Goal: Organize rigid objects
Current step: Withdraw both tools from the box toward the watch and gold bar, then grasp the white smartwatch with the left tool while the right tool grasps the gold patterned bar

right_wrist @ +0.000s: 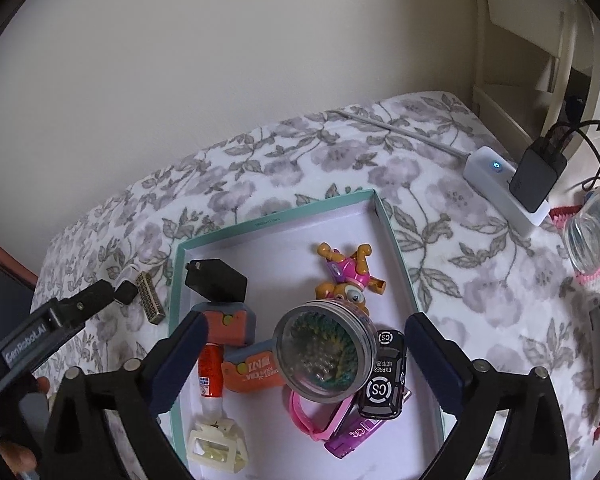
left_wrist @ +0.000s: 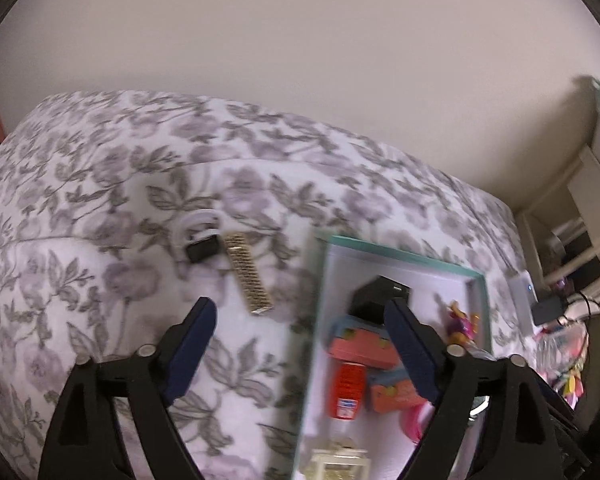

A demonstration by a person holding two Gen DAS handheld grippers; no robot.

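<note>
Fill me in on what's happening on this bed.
A person is sorting small hard items into a teal-rimmed box lying on the floral blanket. The box already holds a toy dog, a round clear jar, a black charger, a toy car and more. Both tools are open and empty: the right tool hangs over the box, while the left tool points toward a gold bar and a small black item lying outside the box.

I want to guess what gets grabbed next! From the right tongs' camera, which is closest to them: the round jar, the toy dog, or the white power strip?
1. Round jar, in the tray, between the right tongs.
2. Toy dog, behind the jar, in the tray.
3. White power strip, far right, on the bedspread.
</note>
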